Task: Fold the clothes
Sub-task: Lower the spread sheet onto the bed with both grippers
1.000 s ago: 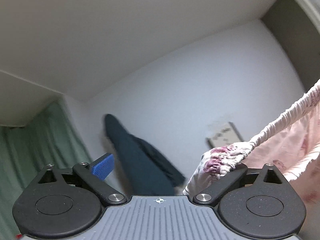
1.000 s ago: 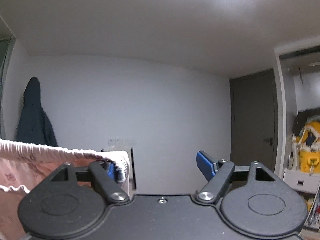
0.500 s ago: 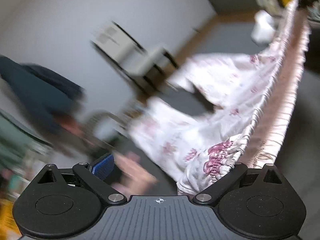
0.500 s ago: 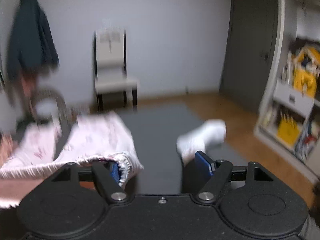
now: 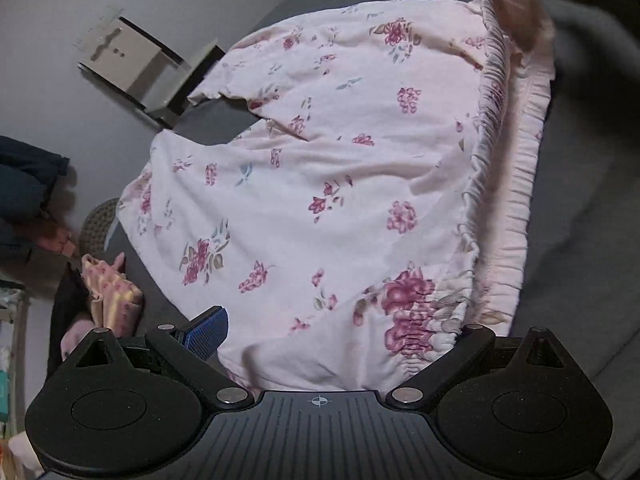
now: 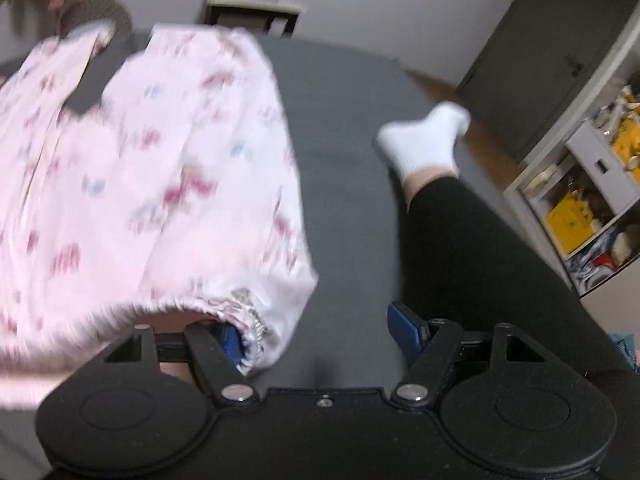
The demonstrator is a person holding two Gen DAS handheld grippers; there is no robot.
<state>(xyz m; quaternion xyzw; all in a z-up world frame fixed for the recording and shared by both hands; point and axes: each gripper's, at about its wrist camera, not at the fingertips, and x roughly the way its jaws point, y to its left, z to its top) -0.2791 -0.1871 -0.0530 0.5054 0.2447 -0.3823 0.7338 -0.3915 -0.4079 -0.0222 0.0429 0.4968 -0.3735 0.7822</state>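
Note:
A pink floral garment (image 5: 320,168) with a gathered elastic waistband (image 5: 492,120) lies spread on the dark grey mat (image 5: 592,208), its two legs pointing toward the chair. My left gripper (image 5: 328,334) is open, fingers wide apart. The waistband's near end is draped over its right finger, which is hidden, and the blue left pad (image 5: 206,330) is bare. In the right wrist view the garment (image 6: 140,168) is blurred. My right gripper (image 6: 318,334) is open too, with the waistband's other end (image 6: 244,320) hooked over its left finger and the right pad (image 6: 404,328) free.
A chair (image 5: 132,68) stands against the far wall. A person's white-socked foot (image 6: 424,140) and black-clad leg rest on the mat right of the garment. Other clothes (image 5: 108,292) and a woven basket (image 5: 96,224) sit at the left. Shelves (image 6: 592,184) stand at right.
Both grippers swung down from pointing at the wall and ceiling to facing the mat. The garment, held stretched in the air before, now lies spread on the mat.

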